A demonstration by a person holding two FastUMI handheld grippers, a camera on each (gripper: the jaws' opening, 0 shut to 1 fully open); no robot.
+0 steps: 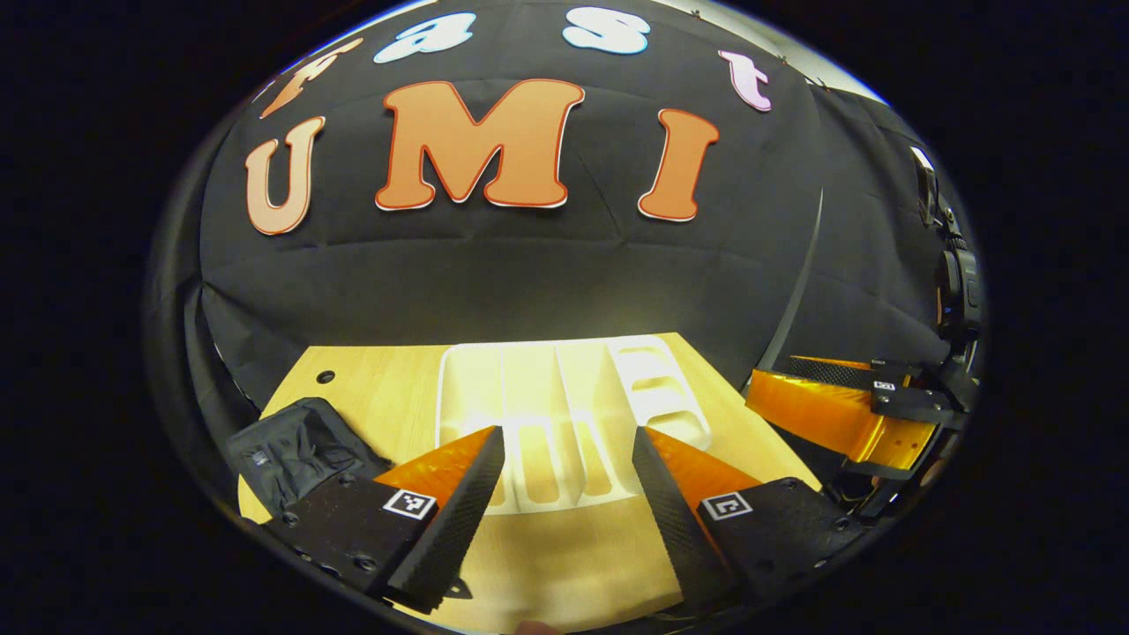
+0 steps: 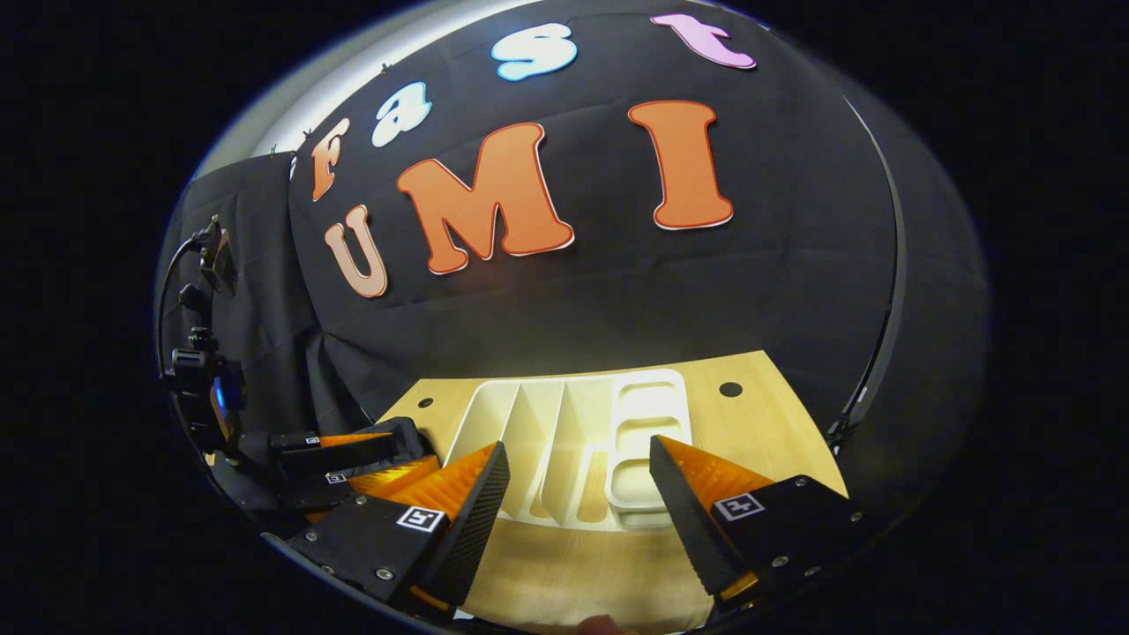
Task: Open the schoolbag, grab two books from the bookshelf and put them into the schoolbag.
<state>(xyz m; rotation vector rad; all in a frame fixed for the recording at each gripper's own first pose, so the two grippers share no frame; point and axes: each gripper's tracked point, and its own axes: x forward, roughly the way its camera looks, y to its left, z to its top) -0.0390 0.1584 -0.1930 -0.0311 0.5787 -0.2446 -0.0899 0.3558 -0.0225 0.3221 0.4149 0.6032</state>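
1. Left gripper (image 1: 569, 459): jaws wide apart, holding nothing, above wooden table (image 1: 564, 564).
2. Right gripper (image 2: 578, 472): likewise wide, holding nothing.
3. White bookshelf (image 1: 564, 397) lying mid-table; black schoolbag (image 1: 291, 445) at its left.

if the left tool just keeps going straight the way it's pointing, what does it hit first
Most likely the white bookshelf rack lying on the wooden table, straight ahead between the open left tool fingers. Depth is uncertain.

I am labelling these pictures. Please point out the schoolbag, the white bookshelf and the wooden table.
schoolbag (image 1: 295, 445): left gripper view, on its black fabric top.
white bookshelf (image 2: 578, 441): right gripper view, on a middle divider.
wooden table (image 1: 388, 388): left gripper view, on bare wood left of the bookshelf.
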